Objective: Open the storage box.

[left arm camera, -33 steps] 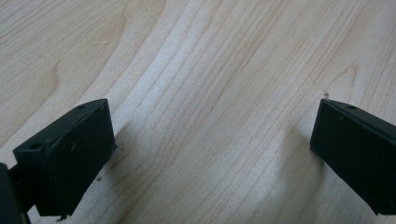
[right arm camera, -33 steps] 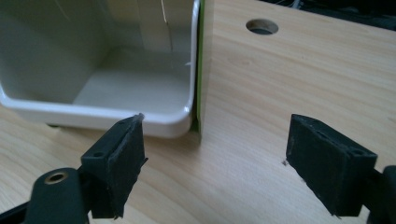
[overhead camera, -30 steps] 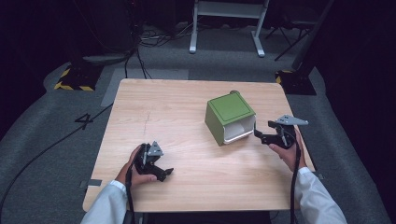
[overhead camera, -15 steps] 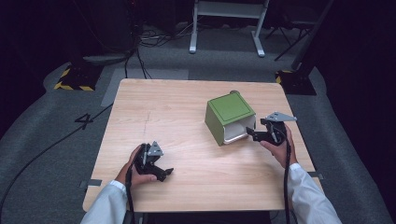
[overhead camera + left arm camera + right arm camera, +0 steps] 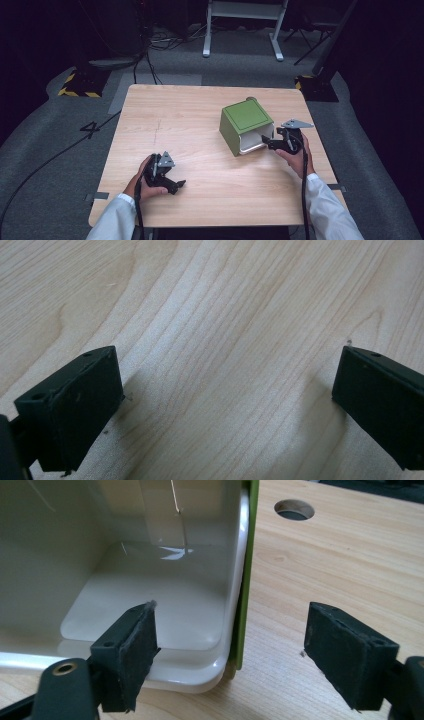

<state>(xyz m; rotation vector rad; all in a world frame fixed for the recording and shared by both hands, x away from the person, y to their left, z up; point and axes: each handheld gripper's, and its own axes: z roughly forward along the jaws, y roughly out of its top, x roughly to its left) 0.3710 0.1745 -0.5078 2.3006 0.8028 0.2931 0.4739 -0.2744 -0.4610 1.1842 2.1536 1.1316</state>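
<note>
A green box (image 5: 245, 124) with a glossy white inside (image 5: 145, 595) lies on its side at the right of the wooden table (image 5: 200, 120), its mouth facing the near right. My right gripper (image 5: 267, 144) is open at that mouth: in the right gripper view (image 5: 230, 655) one jaw is inside the white lining and the other outside the green wall (image 5: 248, 570), so they straddle the box's edge without touching it. My left gripper (image 5: 177, 185) rests open near the front left of the table, and in the left gripper view (image 5: 227, 405) bare wood lies between its jaws.
A round hole (image 5: 294, 509) is cut in the tabletop just behind the box. Off the table's far end are cables, a white frame's legs (image 5: 242, 30) and a yellow-black striped base (image 5: 77, 87) on grey floor.
My right gripper has moved left from beside the box to its open mouth, its jaws now astride the box's edge. The left gripper has stayed put.
</note>
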